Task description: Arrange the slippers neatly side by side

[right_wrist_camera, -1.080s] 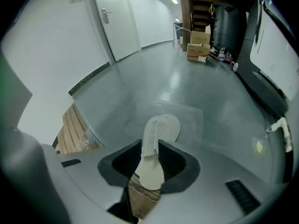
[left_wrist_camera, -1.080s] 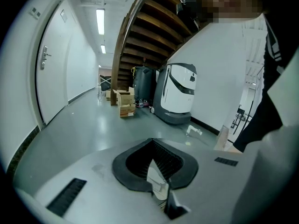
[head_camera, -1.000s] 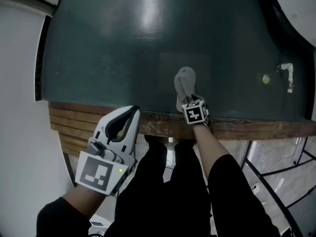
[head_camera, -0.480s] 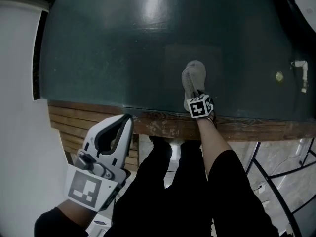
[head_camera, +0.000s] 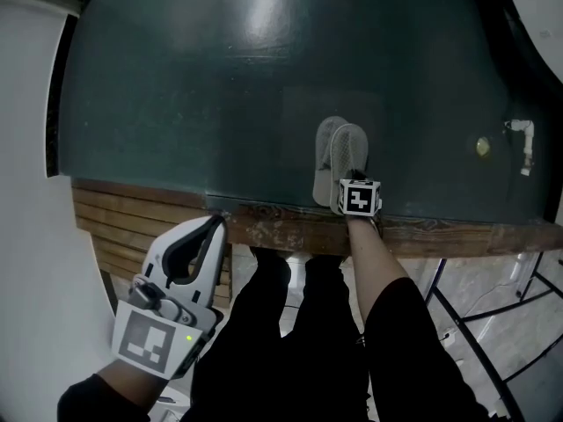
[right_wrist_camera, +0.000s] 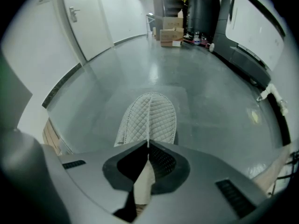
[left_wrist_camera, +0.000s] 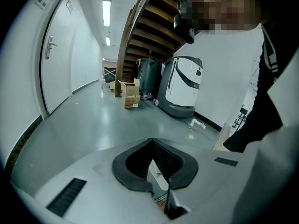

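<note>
Two pale grey quilted slippers (head_camera: pixel 339 152) lie close together on the dark green floor, just beyond the wooden step edge. One slipper (head_camera: pixel 326 161) lies flat on the left; the other (head_camera: pixel 352 146) leans against it. My right gripper (head_camera: pixel 351 181) sits at their heels, its jaws closing on the quilted upper (right_wrist_camera: pixel 149 115), which is pinched into a ridge between the fingertips. Cream fabric fills the gap behind those right gripper (right_wrist_camera: pixel 148 147) tips. My left gripper (head_camera: pixel 216 223) hangs below the step with its jaws together and nothing between them; the left gripper (left_wrist_camera: pixel 152 141) view looks down the hallway.
A wooden step edge (head_camera: pixel 290 227) runs across in front of the person's legs. A small white object (head_camera: pixel 525 143) and a yellowish spot (head_camera: pixel 482 146) lie on the floor at right. Cardboard boxes (right_wrist_camera: pixel 170 34) and a white machine (left_wrist_camera: pixel 184 85) stand far down the hall.
The slippers and my right gripper shifted slightly right, then back left and nearer the step. The left gripper dropped lower and further left.
</note>
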### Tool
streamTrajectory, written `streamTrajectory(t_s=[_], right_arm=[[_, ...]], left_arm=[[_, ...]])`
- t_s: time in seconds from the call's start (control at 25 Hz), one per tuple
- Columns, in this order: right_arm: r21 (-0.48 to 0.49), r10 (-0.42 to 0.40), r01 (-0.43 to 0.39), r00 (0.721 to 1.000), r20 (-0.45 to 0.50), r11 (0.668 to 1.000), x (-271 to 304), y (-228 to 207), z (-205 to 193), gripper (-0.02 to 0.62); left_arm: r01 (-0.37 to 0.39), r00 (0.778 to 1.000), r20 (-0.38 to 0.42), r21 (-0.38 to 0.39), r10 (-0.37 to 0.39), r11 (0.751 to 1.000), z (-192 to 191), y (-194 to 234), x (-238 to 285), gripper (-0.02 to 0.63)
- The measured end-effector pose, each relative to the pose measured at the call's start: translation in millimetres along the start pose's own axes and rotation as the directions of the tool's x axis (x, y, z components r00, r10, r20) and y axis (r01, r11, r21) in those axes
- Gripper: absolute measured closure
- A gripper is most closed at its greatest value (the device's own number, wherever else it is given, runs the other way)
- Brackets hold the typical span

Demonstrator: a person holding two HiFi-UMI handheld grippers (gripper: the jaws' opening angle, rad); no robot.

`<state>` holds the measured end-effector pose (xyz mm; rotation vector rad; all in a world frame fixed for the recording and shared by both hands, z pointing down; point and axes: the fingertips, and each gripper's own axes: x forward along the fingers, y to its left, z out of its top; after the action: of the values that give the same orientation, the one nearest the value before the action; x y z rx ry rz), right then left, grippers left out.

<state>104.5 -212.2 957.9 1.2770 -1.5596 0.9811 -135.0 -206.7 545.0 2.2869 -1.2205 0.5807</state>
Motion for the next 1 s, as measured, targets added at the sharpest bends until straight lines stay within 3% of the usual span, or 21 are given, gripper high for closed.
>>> streamTrajectory(t_s=[0.28, 0.52, 0.72, 0.92, 1.0], right_arm=[[0.059, -0.098, 0.101, 0.994, -0.051, 0.993, 7.7, -62.8, -0.9, 0.588], [0.134, -0.114, 0.128, 0.988, -0.106, 0.983, 22.1, -73.8, -10.5, 0.588], [0.249, -0.063, 0.083, 0.994, -0.089, 0.965, 33.4, -68.6, -14.9, 0.588], [0.294, -0.022, 0.043, 0.997, -0.076, 0.955, 39.6, -66.5, -14.5, 0.583], [0.305, -0.005, 0.022, 0.998, -0.058, 0.952, 37.7, -64.8, -12.0, 0.538]], left_arm=[[-0.010, 1.000, -0.009, -0.002, 0.010, 1.000, -5.6, -1.5, 12.6, 0.606], [-0.002, 0.999, -0.039, -0.008, 0.001, 1.000, -21.3, -12.0, 25.3, 0.606], [-0.012, 0.999, -0.034, -0.031, 0.011, 0.999, -23.6, -13.6, 27.6, 0.606], [-0.032, 0.999, -0.046, -0.064, 0.029, 0.997, -33.9, -12.3, 22.4, 0.606], [-0.036, 0.998, -0.054, -0.074, 0.032, 0.997, -38.3, -14.0, 18.5, 0.606]])
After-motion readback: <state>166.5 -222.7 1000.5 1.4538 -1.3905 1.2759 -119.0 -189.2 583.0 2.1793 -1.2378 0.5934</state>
